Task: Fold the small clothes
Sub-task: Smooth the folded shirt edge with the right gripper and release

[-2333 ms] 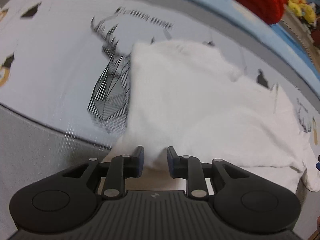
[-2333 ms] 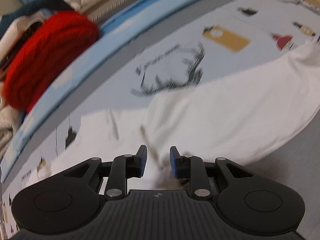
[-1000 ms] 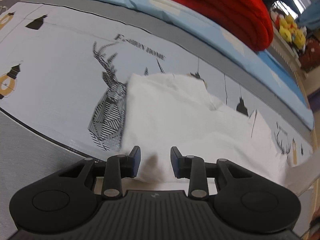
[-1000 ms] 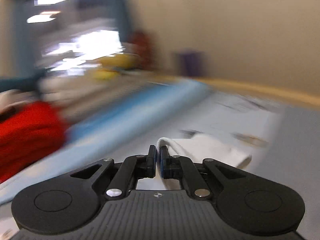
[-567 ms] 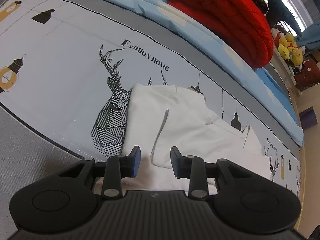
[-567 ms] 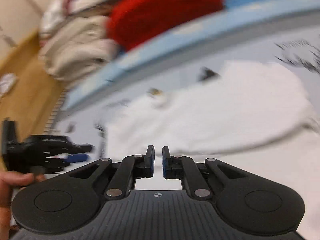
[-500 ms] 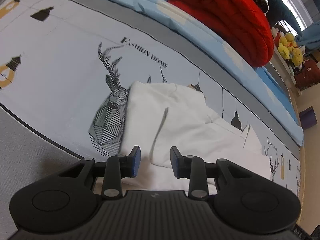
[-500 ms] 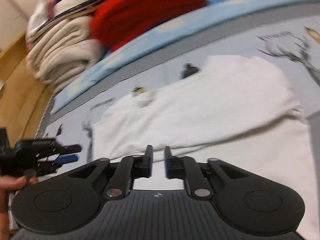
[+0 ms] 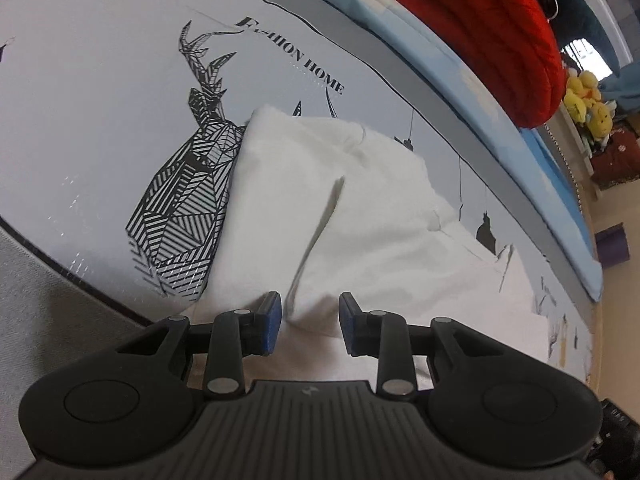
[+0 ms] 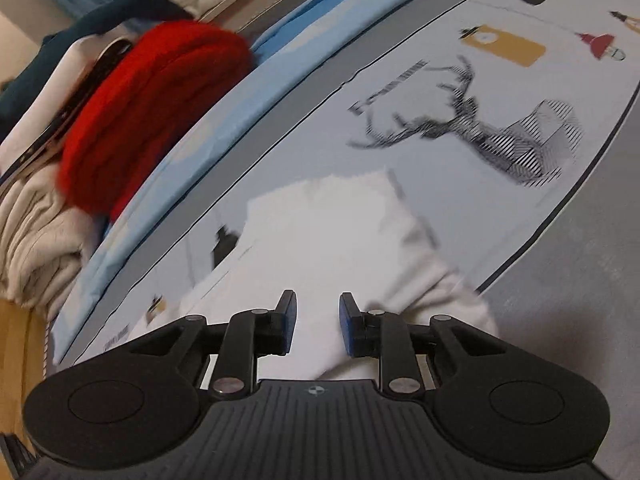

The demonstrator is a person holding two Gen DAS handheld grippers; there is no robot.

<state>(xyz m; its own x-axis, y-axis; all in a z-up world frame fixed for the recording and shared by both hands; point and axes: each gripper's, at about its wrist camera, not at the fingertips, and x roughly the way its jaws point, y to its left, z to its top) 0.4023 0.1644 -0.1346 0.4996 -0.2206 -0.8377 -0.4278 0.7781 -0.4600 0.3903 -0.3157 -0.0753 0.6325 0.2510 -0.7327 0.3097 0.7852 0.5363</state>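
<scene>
White garment (image 9: 360, 216) was seen lying partly folded on the printed bed sheet (image 9: 100, 100), one flap laid over the body, its far edge beside the deer print (image 9: 192, 200). Left claw (image 9: 310, 322) was held part open low over the near edge; a raised fold of cloth sat between the pads, but no pinch could be confirmed. Right claw (image 10: 318, 324) was caught with jaws opening, white cloth below and between them, nothing gripped; that view was motion-blurred.

Handling, as judged: fabric looked light, limp, thin cotton-like, not slippery, not fragile. No shape would be kept when lifted; sag and bunching were to be expected. Hold was best taken at a hem or corner, both layers pinched together, one claw per corner so the edge stayed taut.

Containers: none were seen. Red knitted blanket (image 9: 480, 28) and cream folded knitwear (image 10: 36, 240) were stacked at the far side of the bed, well apart from the garment.
</scene>
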